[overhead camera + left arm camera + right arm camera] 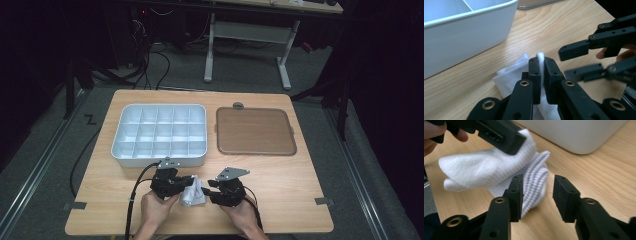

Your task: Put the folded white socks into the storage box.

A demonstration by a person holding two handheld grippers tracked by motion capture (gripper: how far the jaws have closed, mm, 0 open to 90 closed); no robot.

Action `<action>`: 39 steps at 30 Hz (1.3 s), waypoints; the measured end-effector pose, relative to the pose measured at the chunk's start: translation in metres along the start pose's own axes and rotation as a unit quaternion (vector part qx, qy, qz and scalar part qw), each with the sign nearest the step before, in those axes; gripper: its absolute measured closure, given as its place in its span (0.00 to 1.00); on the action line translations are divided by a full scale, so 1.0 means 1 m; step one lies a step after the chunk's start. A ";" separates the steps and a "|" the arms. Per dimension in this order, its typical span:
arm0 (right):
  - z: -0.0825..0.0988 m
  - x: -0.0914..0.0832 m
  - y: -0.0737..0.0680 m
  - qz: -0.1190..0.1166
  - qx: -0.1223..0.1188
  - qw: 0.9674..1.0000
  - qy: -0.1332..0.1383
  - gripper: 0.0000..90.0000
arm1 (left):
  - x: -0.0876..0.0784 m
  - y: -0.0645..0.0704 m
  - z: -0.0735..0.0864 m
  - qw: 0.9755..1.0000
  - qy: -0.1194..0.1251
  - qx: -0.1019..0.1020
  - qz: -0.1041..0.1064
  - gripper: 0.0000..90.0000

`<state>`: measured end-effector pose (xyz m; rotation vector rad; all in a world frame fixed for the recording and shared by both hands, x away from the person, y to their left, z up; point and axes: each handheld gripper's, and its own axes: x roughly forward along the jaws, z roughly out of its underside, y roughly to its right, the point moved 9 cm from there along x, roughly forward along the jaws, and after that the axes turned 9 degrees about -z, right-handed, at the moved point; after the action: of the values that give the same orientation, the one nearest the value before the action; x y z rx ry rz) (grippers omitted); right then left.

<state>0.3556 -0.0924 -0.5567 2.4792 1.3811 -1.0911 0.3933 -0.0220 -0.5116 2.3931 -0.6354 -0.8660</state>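
Note:
A white ribbed sock [193, 193] lies bunched near the table's front edge, between the two hands. My left gripper [189, 181] is shut on it: in the left gripper view the jaws [542, 62] pinch a fold of the sock [507, 77]. My right gripper [208, 188] faces it from the right with its jaws apart [563, 63]. In the right gripper view the jaws [539, 187] stand open around the edge of the sock's ribbed cuff [537, 176] without pressing on it. A black jaw of the left gripper sits on top of the sock there.
A white tray [125, 150] divided into several compartments stands just behind the hands on the left. A brown flat tray [255, 131] lies to its right. Bare wooden tabletop [295, 185] stretches right of the hands.

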 end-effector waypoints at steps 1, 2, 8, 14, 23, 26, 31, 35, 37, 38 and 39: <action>0.000 -0.001 0.002 0.001 0.002 1.000 0.002 0.74 | 0.000 0.000 0.000 1.000 0.000 0.000 0.000 0.95; 0.002 -0.003 0.005 0.006 0.004 1.000 0.000 0.78 | 0.000 0.000 0.000 1.000 0.000 0.000 -0.001 0.95; 0.011 0.010 0.014 0.015 0.004 0.999 -0.032 0.87 | 0.001 0.003 0.001 1.000 -0.006 -0.008 0.007 0.95; 0.012 0.022 0.013 0.001 0.004 0.999 -0.044 0.88 | 0.004 0.009 0.008 1.000 -0.018 -0.014 0.018 0.95; 0.012 0.029 0.014 0.004 -0.005 0.998 -0.055 0.89 | 0.017 0.007 0.013 1.000 -0.007 0.006 0.004 0.94; 0.012 0.030 0.015 0.006 -0.003 0.998 -0.056 0.89 | 0.020 0.005 0.013 1.000 -0.001 0.007 0.001 0.94; 0.012 0.029 0.015 0.006 -0.004 0.998 -0.055 0.88 | 0.028 0.001 0.018 1.000 -0.001 0.024 -0.010 0.94; 0.014 0.027 0.015 0.008 -0.004 0.998 -0.055 0.88 | 0.033 -0.002 0.022 0.999 0.006 0.031 -0.012 0.95; 0.016 0.026 0.014 0.007 -0.008 0.998 -0.055 0.88 | 0.033 -0.002 0.023 0.999 0.009 0.036 -0.012 0.95; 0.017 0.025 0.014 0.007 -0.005 0.998 -0.054 0.88 | 0.033 -0.002 0.024 0.999 0.009 0.037 -0.012 0.95; 0.017 0.024 0.014 0.008 -0.005 0.998 -0.054 0.88 | 0.033 -0.003 0.023 0.999 0.008 0.037 -0.012 0.95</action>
<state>0.3651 -0.0907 -0.5877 2.3814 1.3318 -1.1936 0.4004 -0.0460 -0.5433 2.4763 -0.6427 -0.8458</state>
